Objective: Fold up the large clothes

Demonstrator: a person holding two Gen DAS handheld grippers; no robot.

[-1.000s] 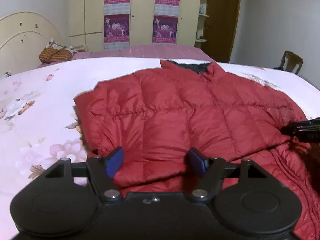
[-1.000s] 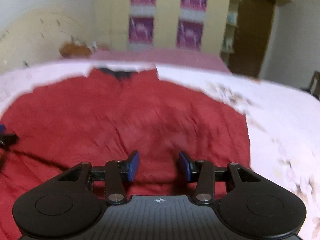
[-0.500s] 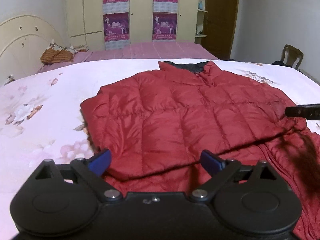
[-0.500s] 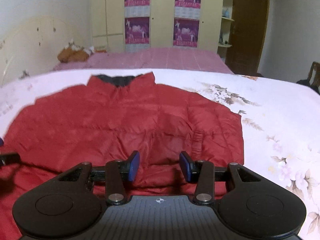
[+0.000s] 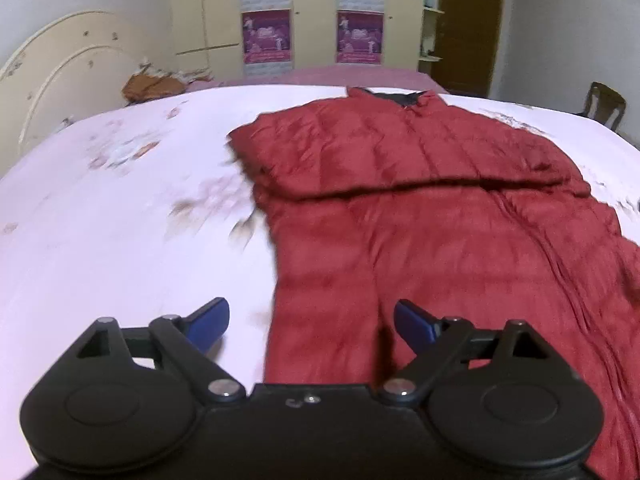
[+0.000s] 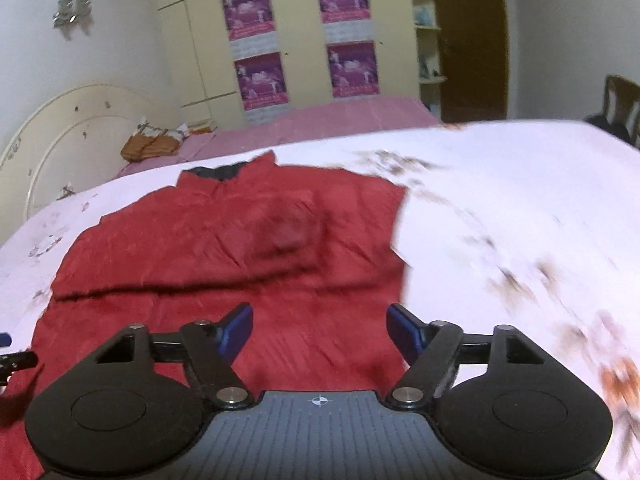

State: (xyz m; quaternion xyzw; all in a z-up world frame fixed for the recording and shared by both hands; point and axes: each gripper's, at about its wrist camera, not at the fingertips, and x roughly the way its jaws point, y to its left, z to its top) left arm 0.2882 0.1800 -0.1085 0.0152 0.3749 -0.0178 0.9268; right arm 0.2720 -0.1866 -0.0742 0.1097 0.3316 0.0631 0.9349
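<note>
Left wrist view: The left gripper (image 5: 310, 320) stands wide, its 2 blue pads (image 5: 210, 320) well apart with nothing between them. Its jaws have just been closing slightly from their widest spread. The red down jacket (image 5: 440, 216) lies flat on the floral bedsheet (image 5: 120, 220), ahead of the tool and to its right. The jacket's lower left edge runs between the 2 fingers: the left pad is over bare sheet, the right pad is over red fabric. No pad presses on the cloth. A folded panel crosses the upper body of the jacket, its lower edge forming a dark crease well ahead of the fingertips. The dark collar (image 5: 400, 98) is at the far end. Beyond the bed stand a cream wardrobe (image 5: 312, 12) bearing 4 purple posters and a brown door (image 5: 468, 28); a wooden chair (image 5: 604, 104) is at far right. The frame is motion-blurred.

Right wrist view: The right gripper (image 6: 319, 330) is moderately wide, and its jaws have just been opening; nothing is between them. Both pads are over the lower body of the jacket (image 6: 240, 248), clear of the fabric. The jacket extends ahead and to the left of the tool; its right edge lies just right of the right finger. The folded panel sits ahead, collar (image 6: 218, 172) farthest away. The left gripper's fingertip (image 6: 16, 360) shows at the left border. Bare bedsheet (image 6: 520, 200) lies to the right.
</note>
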